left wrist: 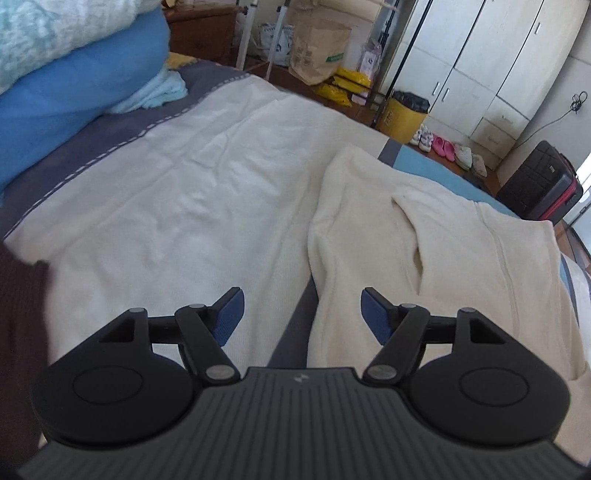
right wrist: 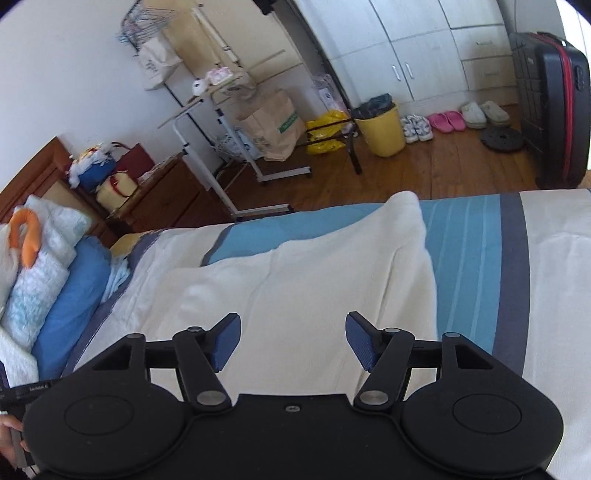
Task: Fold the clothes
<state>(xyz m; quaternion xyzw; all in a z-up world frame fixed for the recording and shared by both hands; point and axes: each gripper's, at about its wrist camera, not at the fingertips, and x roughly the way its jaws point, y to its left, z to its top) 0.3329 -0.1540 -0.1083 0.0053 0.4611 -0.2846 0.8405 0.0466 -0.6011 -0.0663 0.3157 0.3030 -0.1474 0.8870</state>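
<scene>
A cream fleece garment point(left wrist: 436, 258) lies spread out on the bed point(right wrist: 461, 251). It is soft and fuzzy, and all one pale cream color. In the left wrist view it sits on the right side, with a long narrow part reaching up toward the far edge of the bed. A deep fold or slit opens near its middle, and a straight seam runs down beside that. Next to it, on the left, a flat white cloth point(left wrist: 184, 192) with small wrinkles covers the bed. A thin strip of grey sheet shows between the two.

In the right wrist view the cream fleece garment point(right wrist: 314, 280) lies flat across the striped bed cover, over the blue and dark grey stripes. One corner pokes up at the far edge of the bed.

The left gripper point(left wrist: 302, 314) hangs above the near end of the garment. Its jaws are spread wide and hold nothing. The blue pads point(left wrist: 231, 314) face each other across the gap. The right gripper point(right wrist: 293, 341) hangs over the cloth too, with its jaws spread wide and nothing between them.

A blue pillow point(left wrist: 74, 96) and a fluffy light blue blanket point(left wrist: 44, 33) are piled at the head of the bed. On the wood floor stand a yellow bin point(right wrist: 382, 129), pink slippers point(right wrist: 447, 121) and a black suitcase point(right wrist: 554, 107).
</scene>
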